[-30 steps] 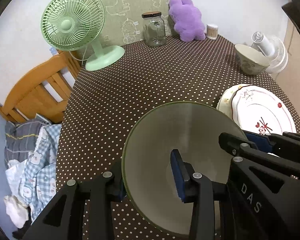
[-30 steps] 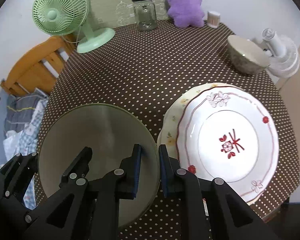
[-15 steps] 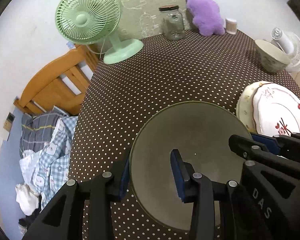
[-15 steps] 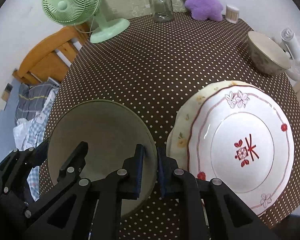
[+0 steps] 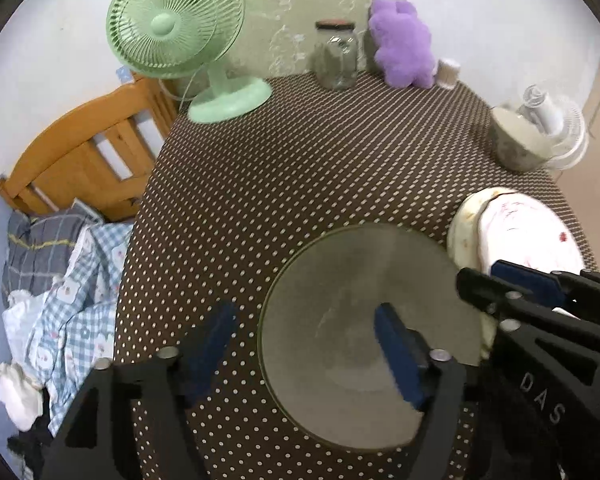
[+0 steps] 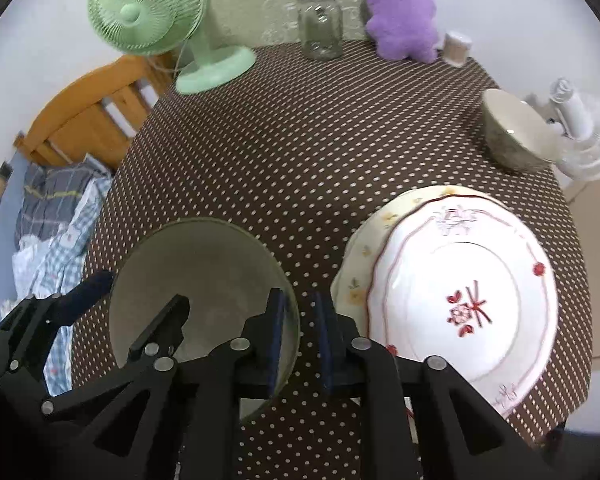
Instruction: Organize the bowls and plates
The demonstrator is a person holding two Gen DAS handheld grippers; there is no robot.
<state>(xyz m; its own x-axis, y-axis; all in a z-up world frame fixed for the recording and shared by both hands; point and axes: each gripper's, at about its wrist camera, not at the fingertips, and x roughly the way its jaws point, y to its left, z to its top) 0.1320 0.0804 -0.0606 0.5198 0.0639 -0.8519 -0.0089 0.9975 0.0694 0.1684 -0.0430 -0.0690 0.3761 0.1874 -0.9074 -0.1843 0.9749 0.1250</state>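
A wide grey-green bowl [image 5: 364, 320] [image 6: 204, 280] sits on the dotted brown tablecloth [image 5: 300, 168]. My left gripper [image 5: 304, 350] straddles the bowl's left rim. Its jaws are opening wide, one finger inside the bowl, the other well outside, neither pad touching. My right gripper [image 6: 300, 334] straddles the right rim. Its jaws are opening, with a small gap on each side of the rim. To the right, a white plate with a red flower [image 6: 464, 300] [image 5: 528, 236] lies on a cream plate [image 6: 364, 248]. A small bowl [image 6: 516, 136] [image 5: 516, 140] stands at the far right.
At the back of the table stand a green fan [image 5: 204, 52], a glass jar [image 5: 336, 56], a purple plush toy [image 5: 404, 44] and a small cup [image 5: 448, 72]. A white fan [image 6: 580, 136] is beyond the right edge. A wooden frame [image 5: 88, 160] and bedding [image 5: 56, 272] lie left.
Both grippers have let go of the bowl's rim. The left jaws spread wide, the right ones only a little. The bowl stays in place.
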